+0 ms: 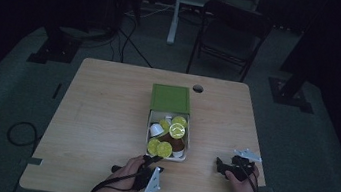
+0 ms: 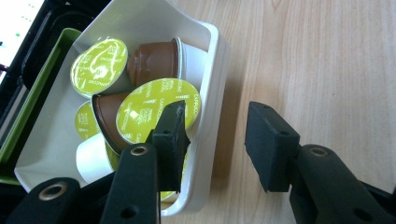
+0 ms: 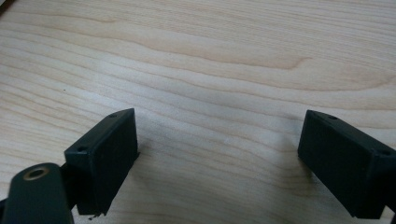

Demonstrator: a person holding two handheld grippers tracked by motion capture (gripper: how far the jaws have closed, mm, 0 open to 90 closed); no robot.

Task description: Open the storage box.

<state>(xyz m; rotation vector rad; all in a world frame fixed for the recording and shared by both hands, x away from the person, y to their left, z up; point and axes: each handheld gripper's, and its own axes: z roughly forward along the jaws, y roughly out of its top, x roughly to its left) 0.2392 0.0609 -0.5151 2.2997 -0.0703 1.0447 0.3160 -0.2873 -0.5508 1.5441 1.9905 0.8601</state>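
Observation:
A white box [image 1: 188, 141] sits mid-table, slid partly out of its green sleeve [image 1: 170, 98], and holds several coffee capsules [image 1: 177, 131] with lime-green foil lids. My left gripper [image 1: 151, 161] is at the box's near end. In the left gripper view, the left gripper [image 2: 219, 135] is open and straddles the box wall [image 2: 212, 60]: one jaw is inside over a green-lidded capsule [image 2: 154, 109], the other outside above the table. A brown capsule [image 2: 154, 60] lies on its side behind it. My right gripper [image 1: 220, 164] is open [image 3: 217, 158] over bare wood [image 3: 210, 56], right of the box.
A cable hole [image 1: 198, 88] lies in the tabletop just behind the sleeve. Beyond the table stand a dark folding chair [image 1: 230, 33] and a white stand leg [image 1: 175, 11]. Cables [image 1: 22, 133] lie on the floor at the left.

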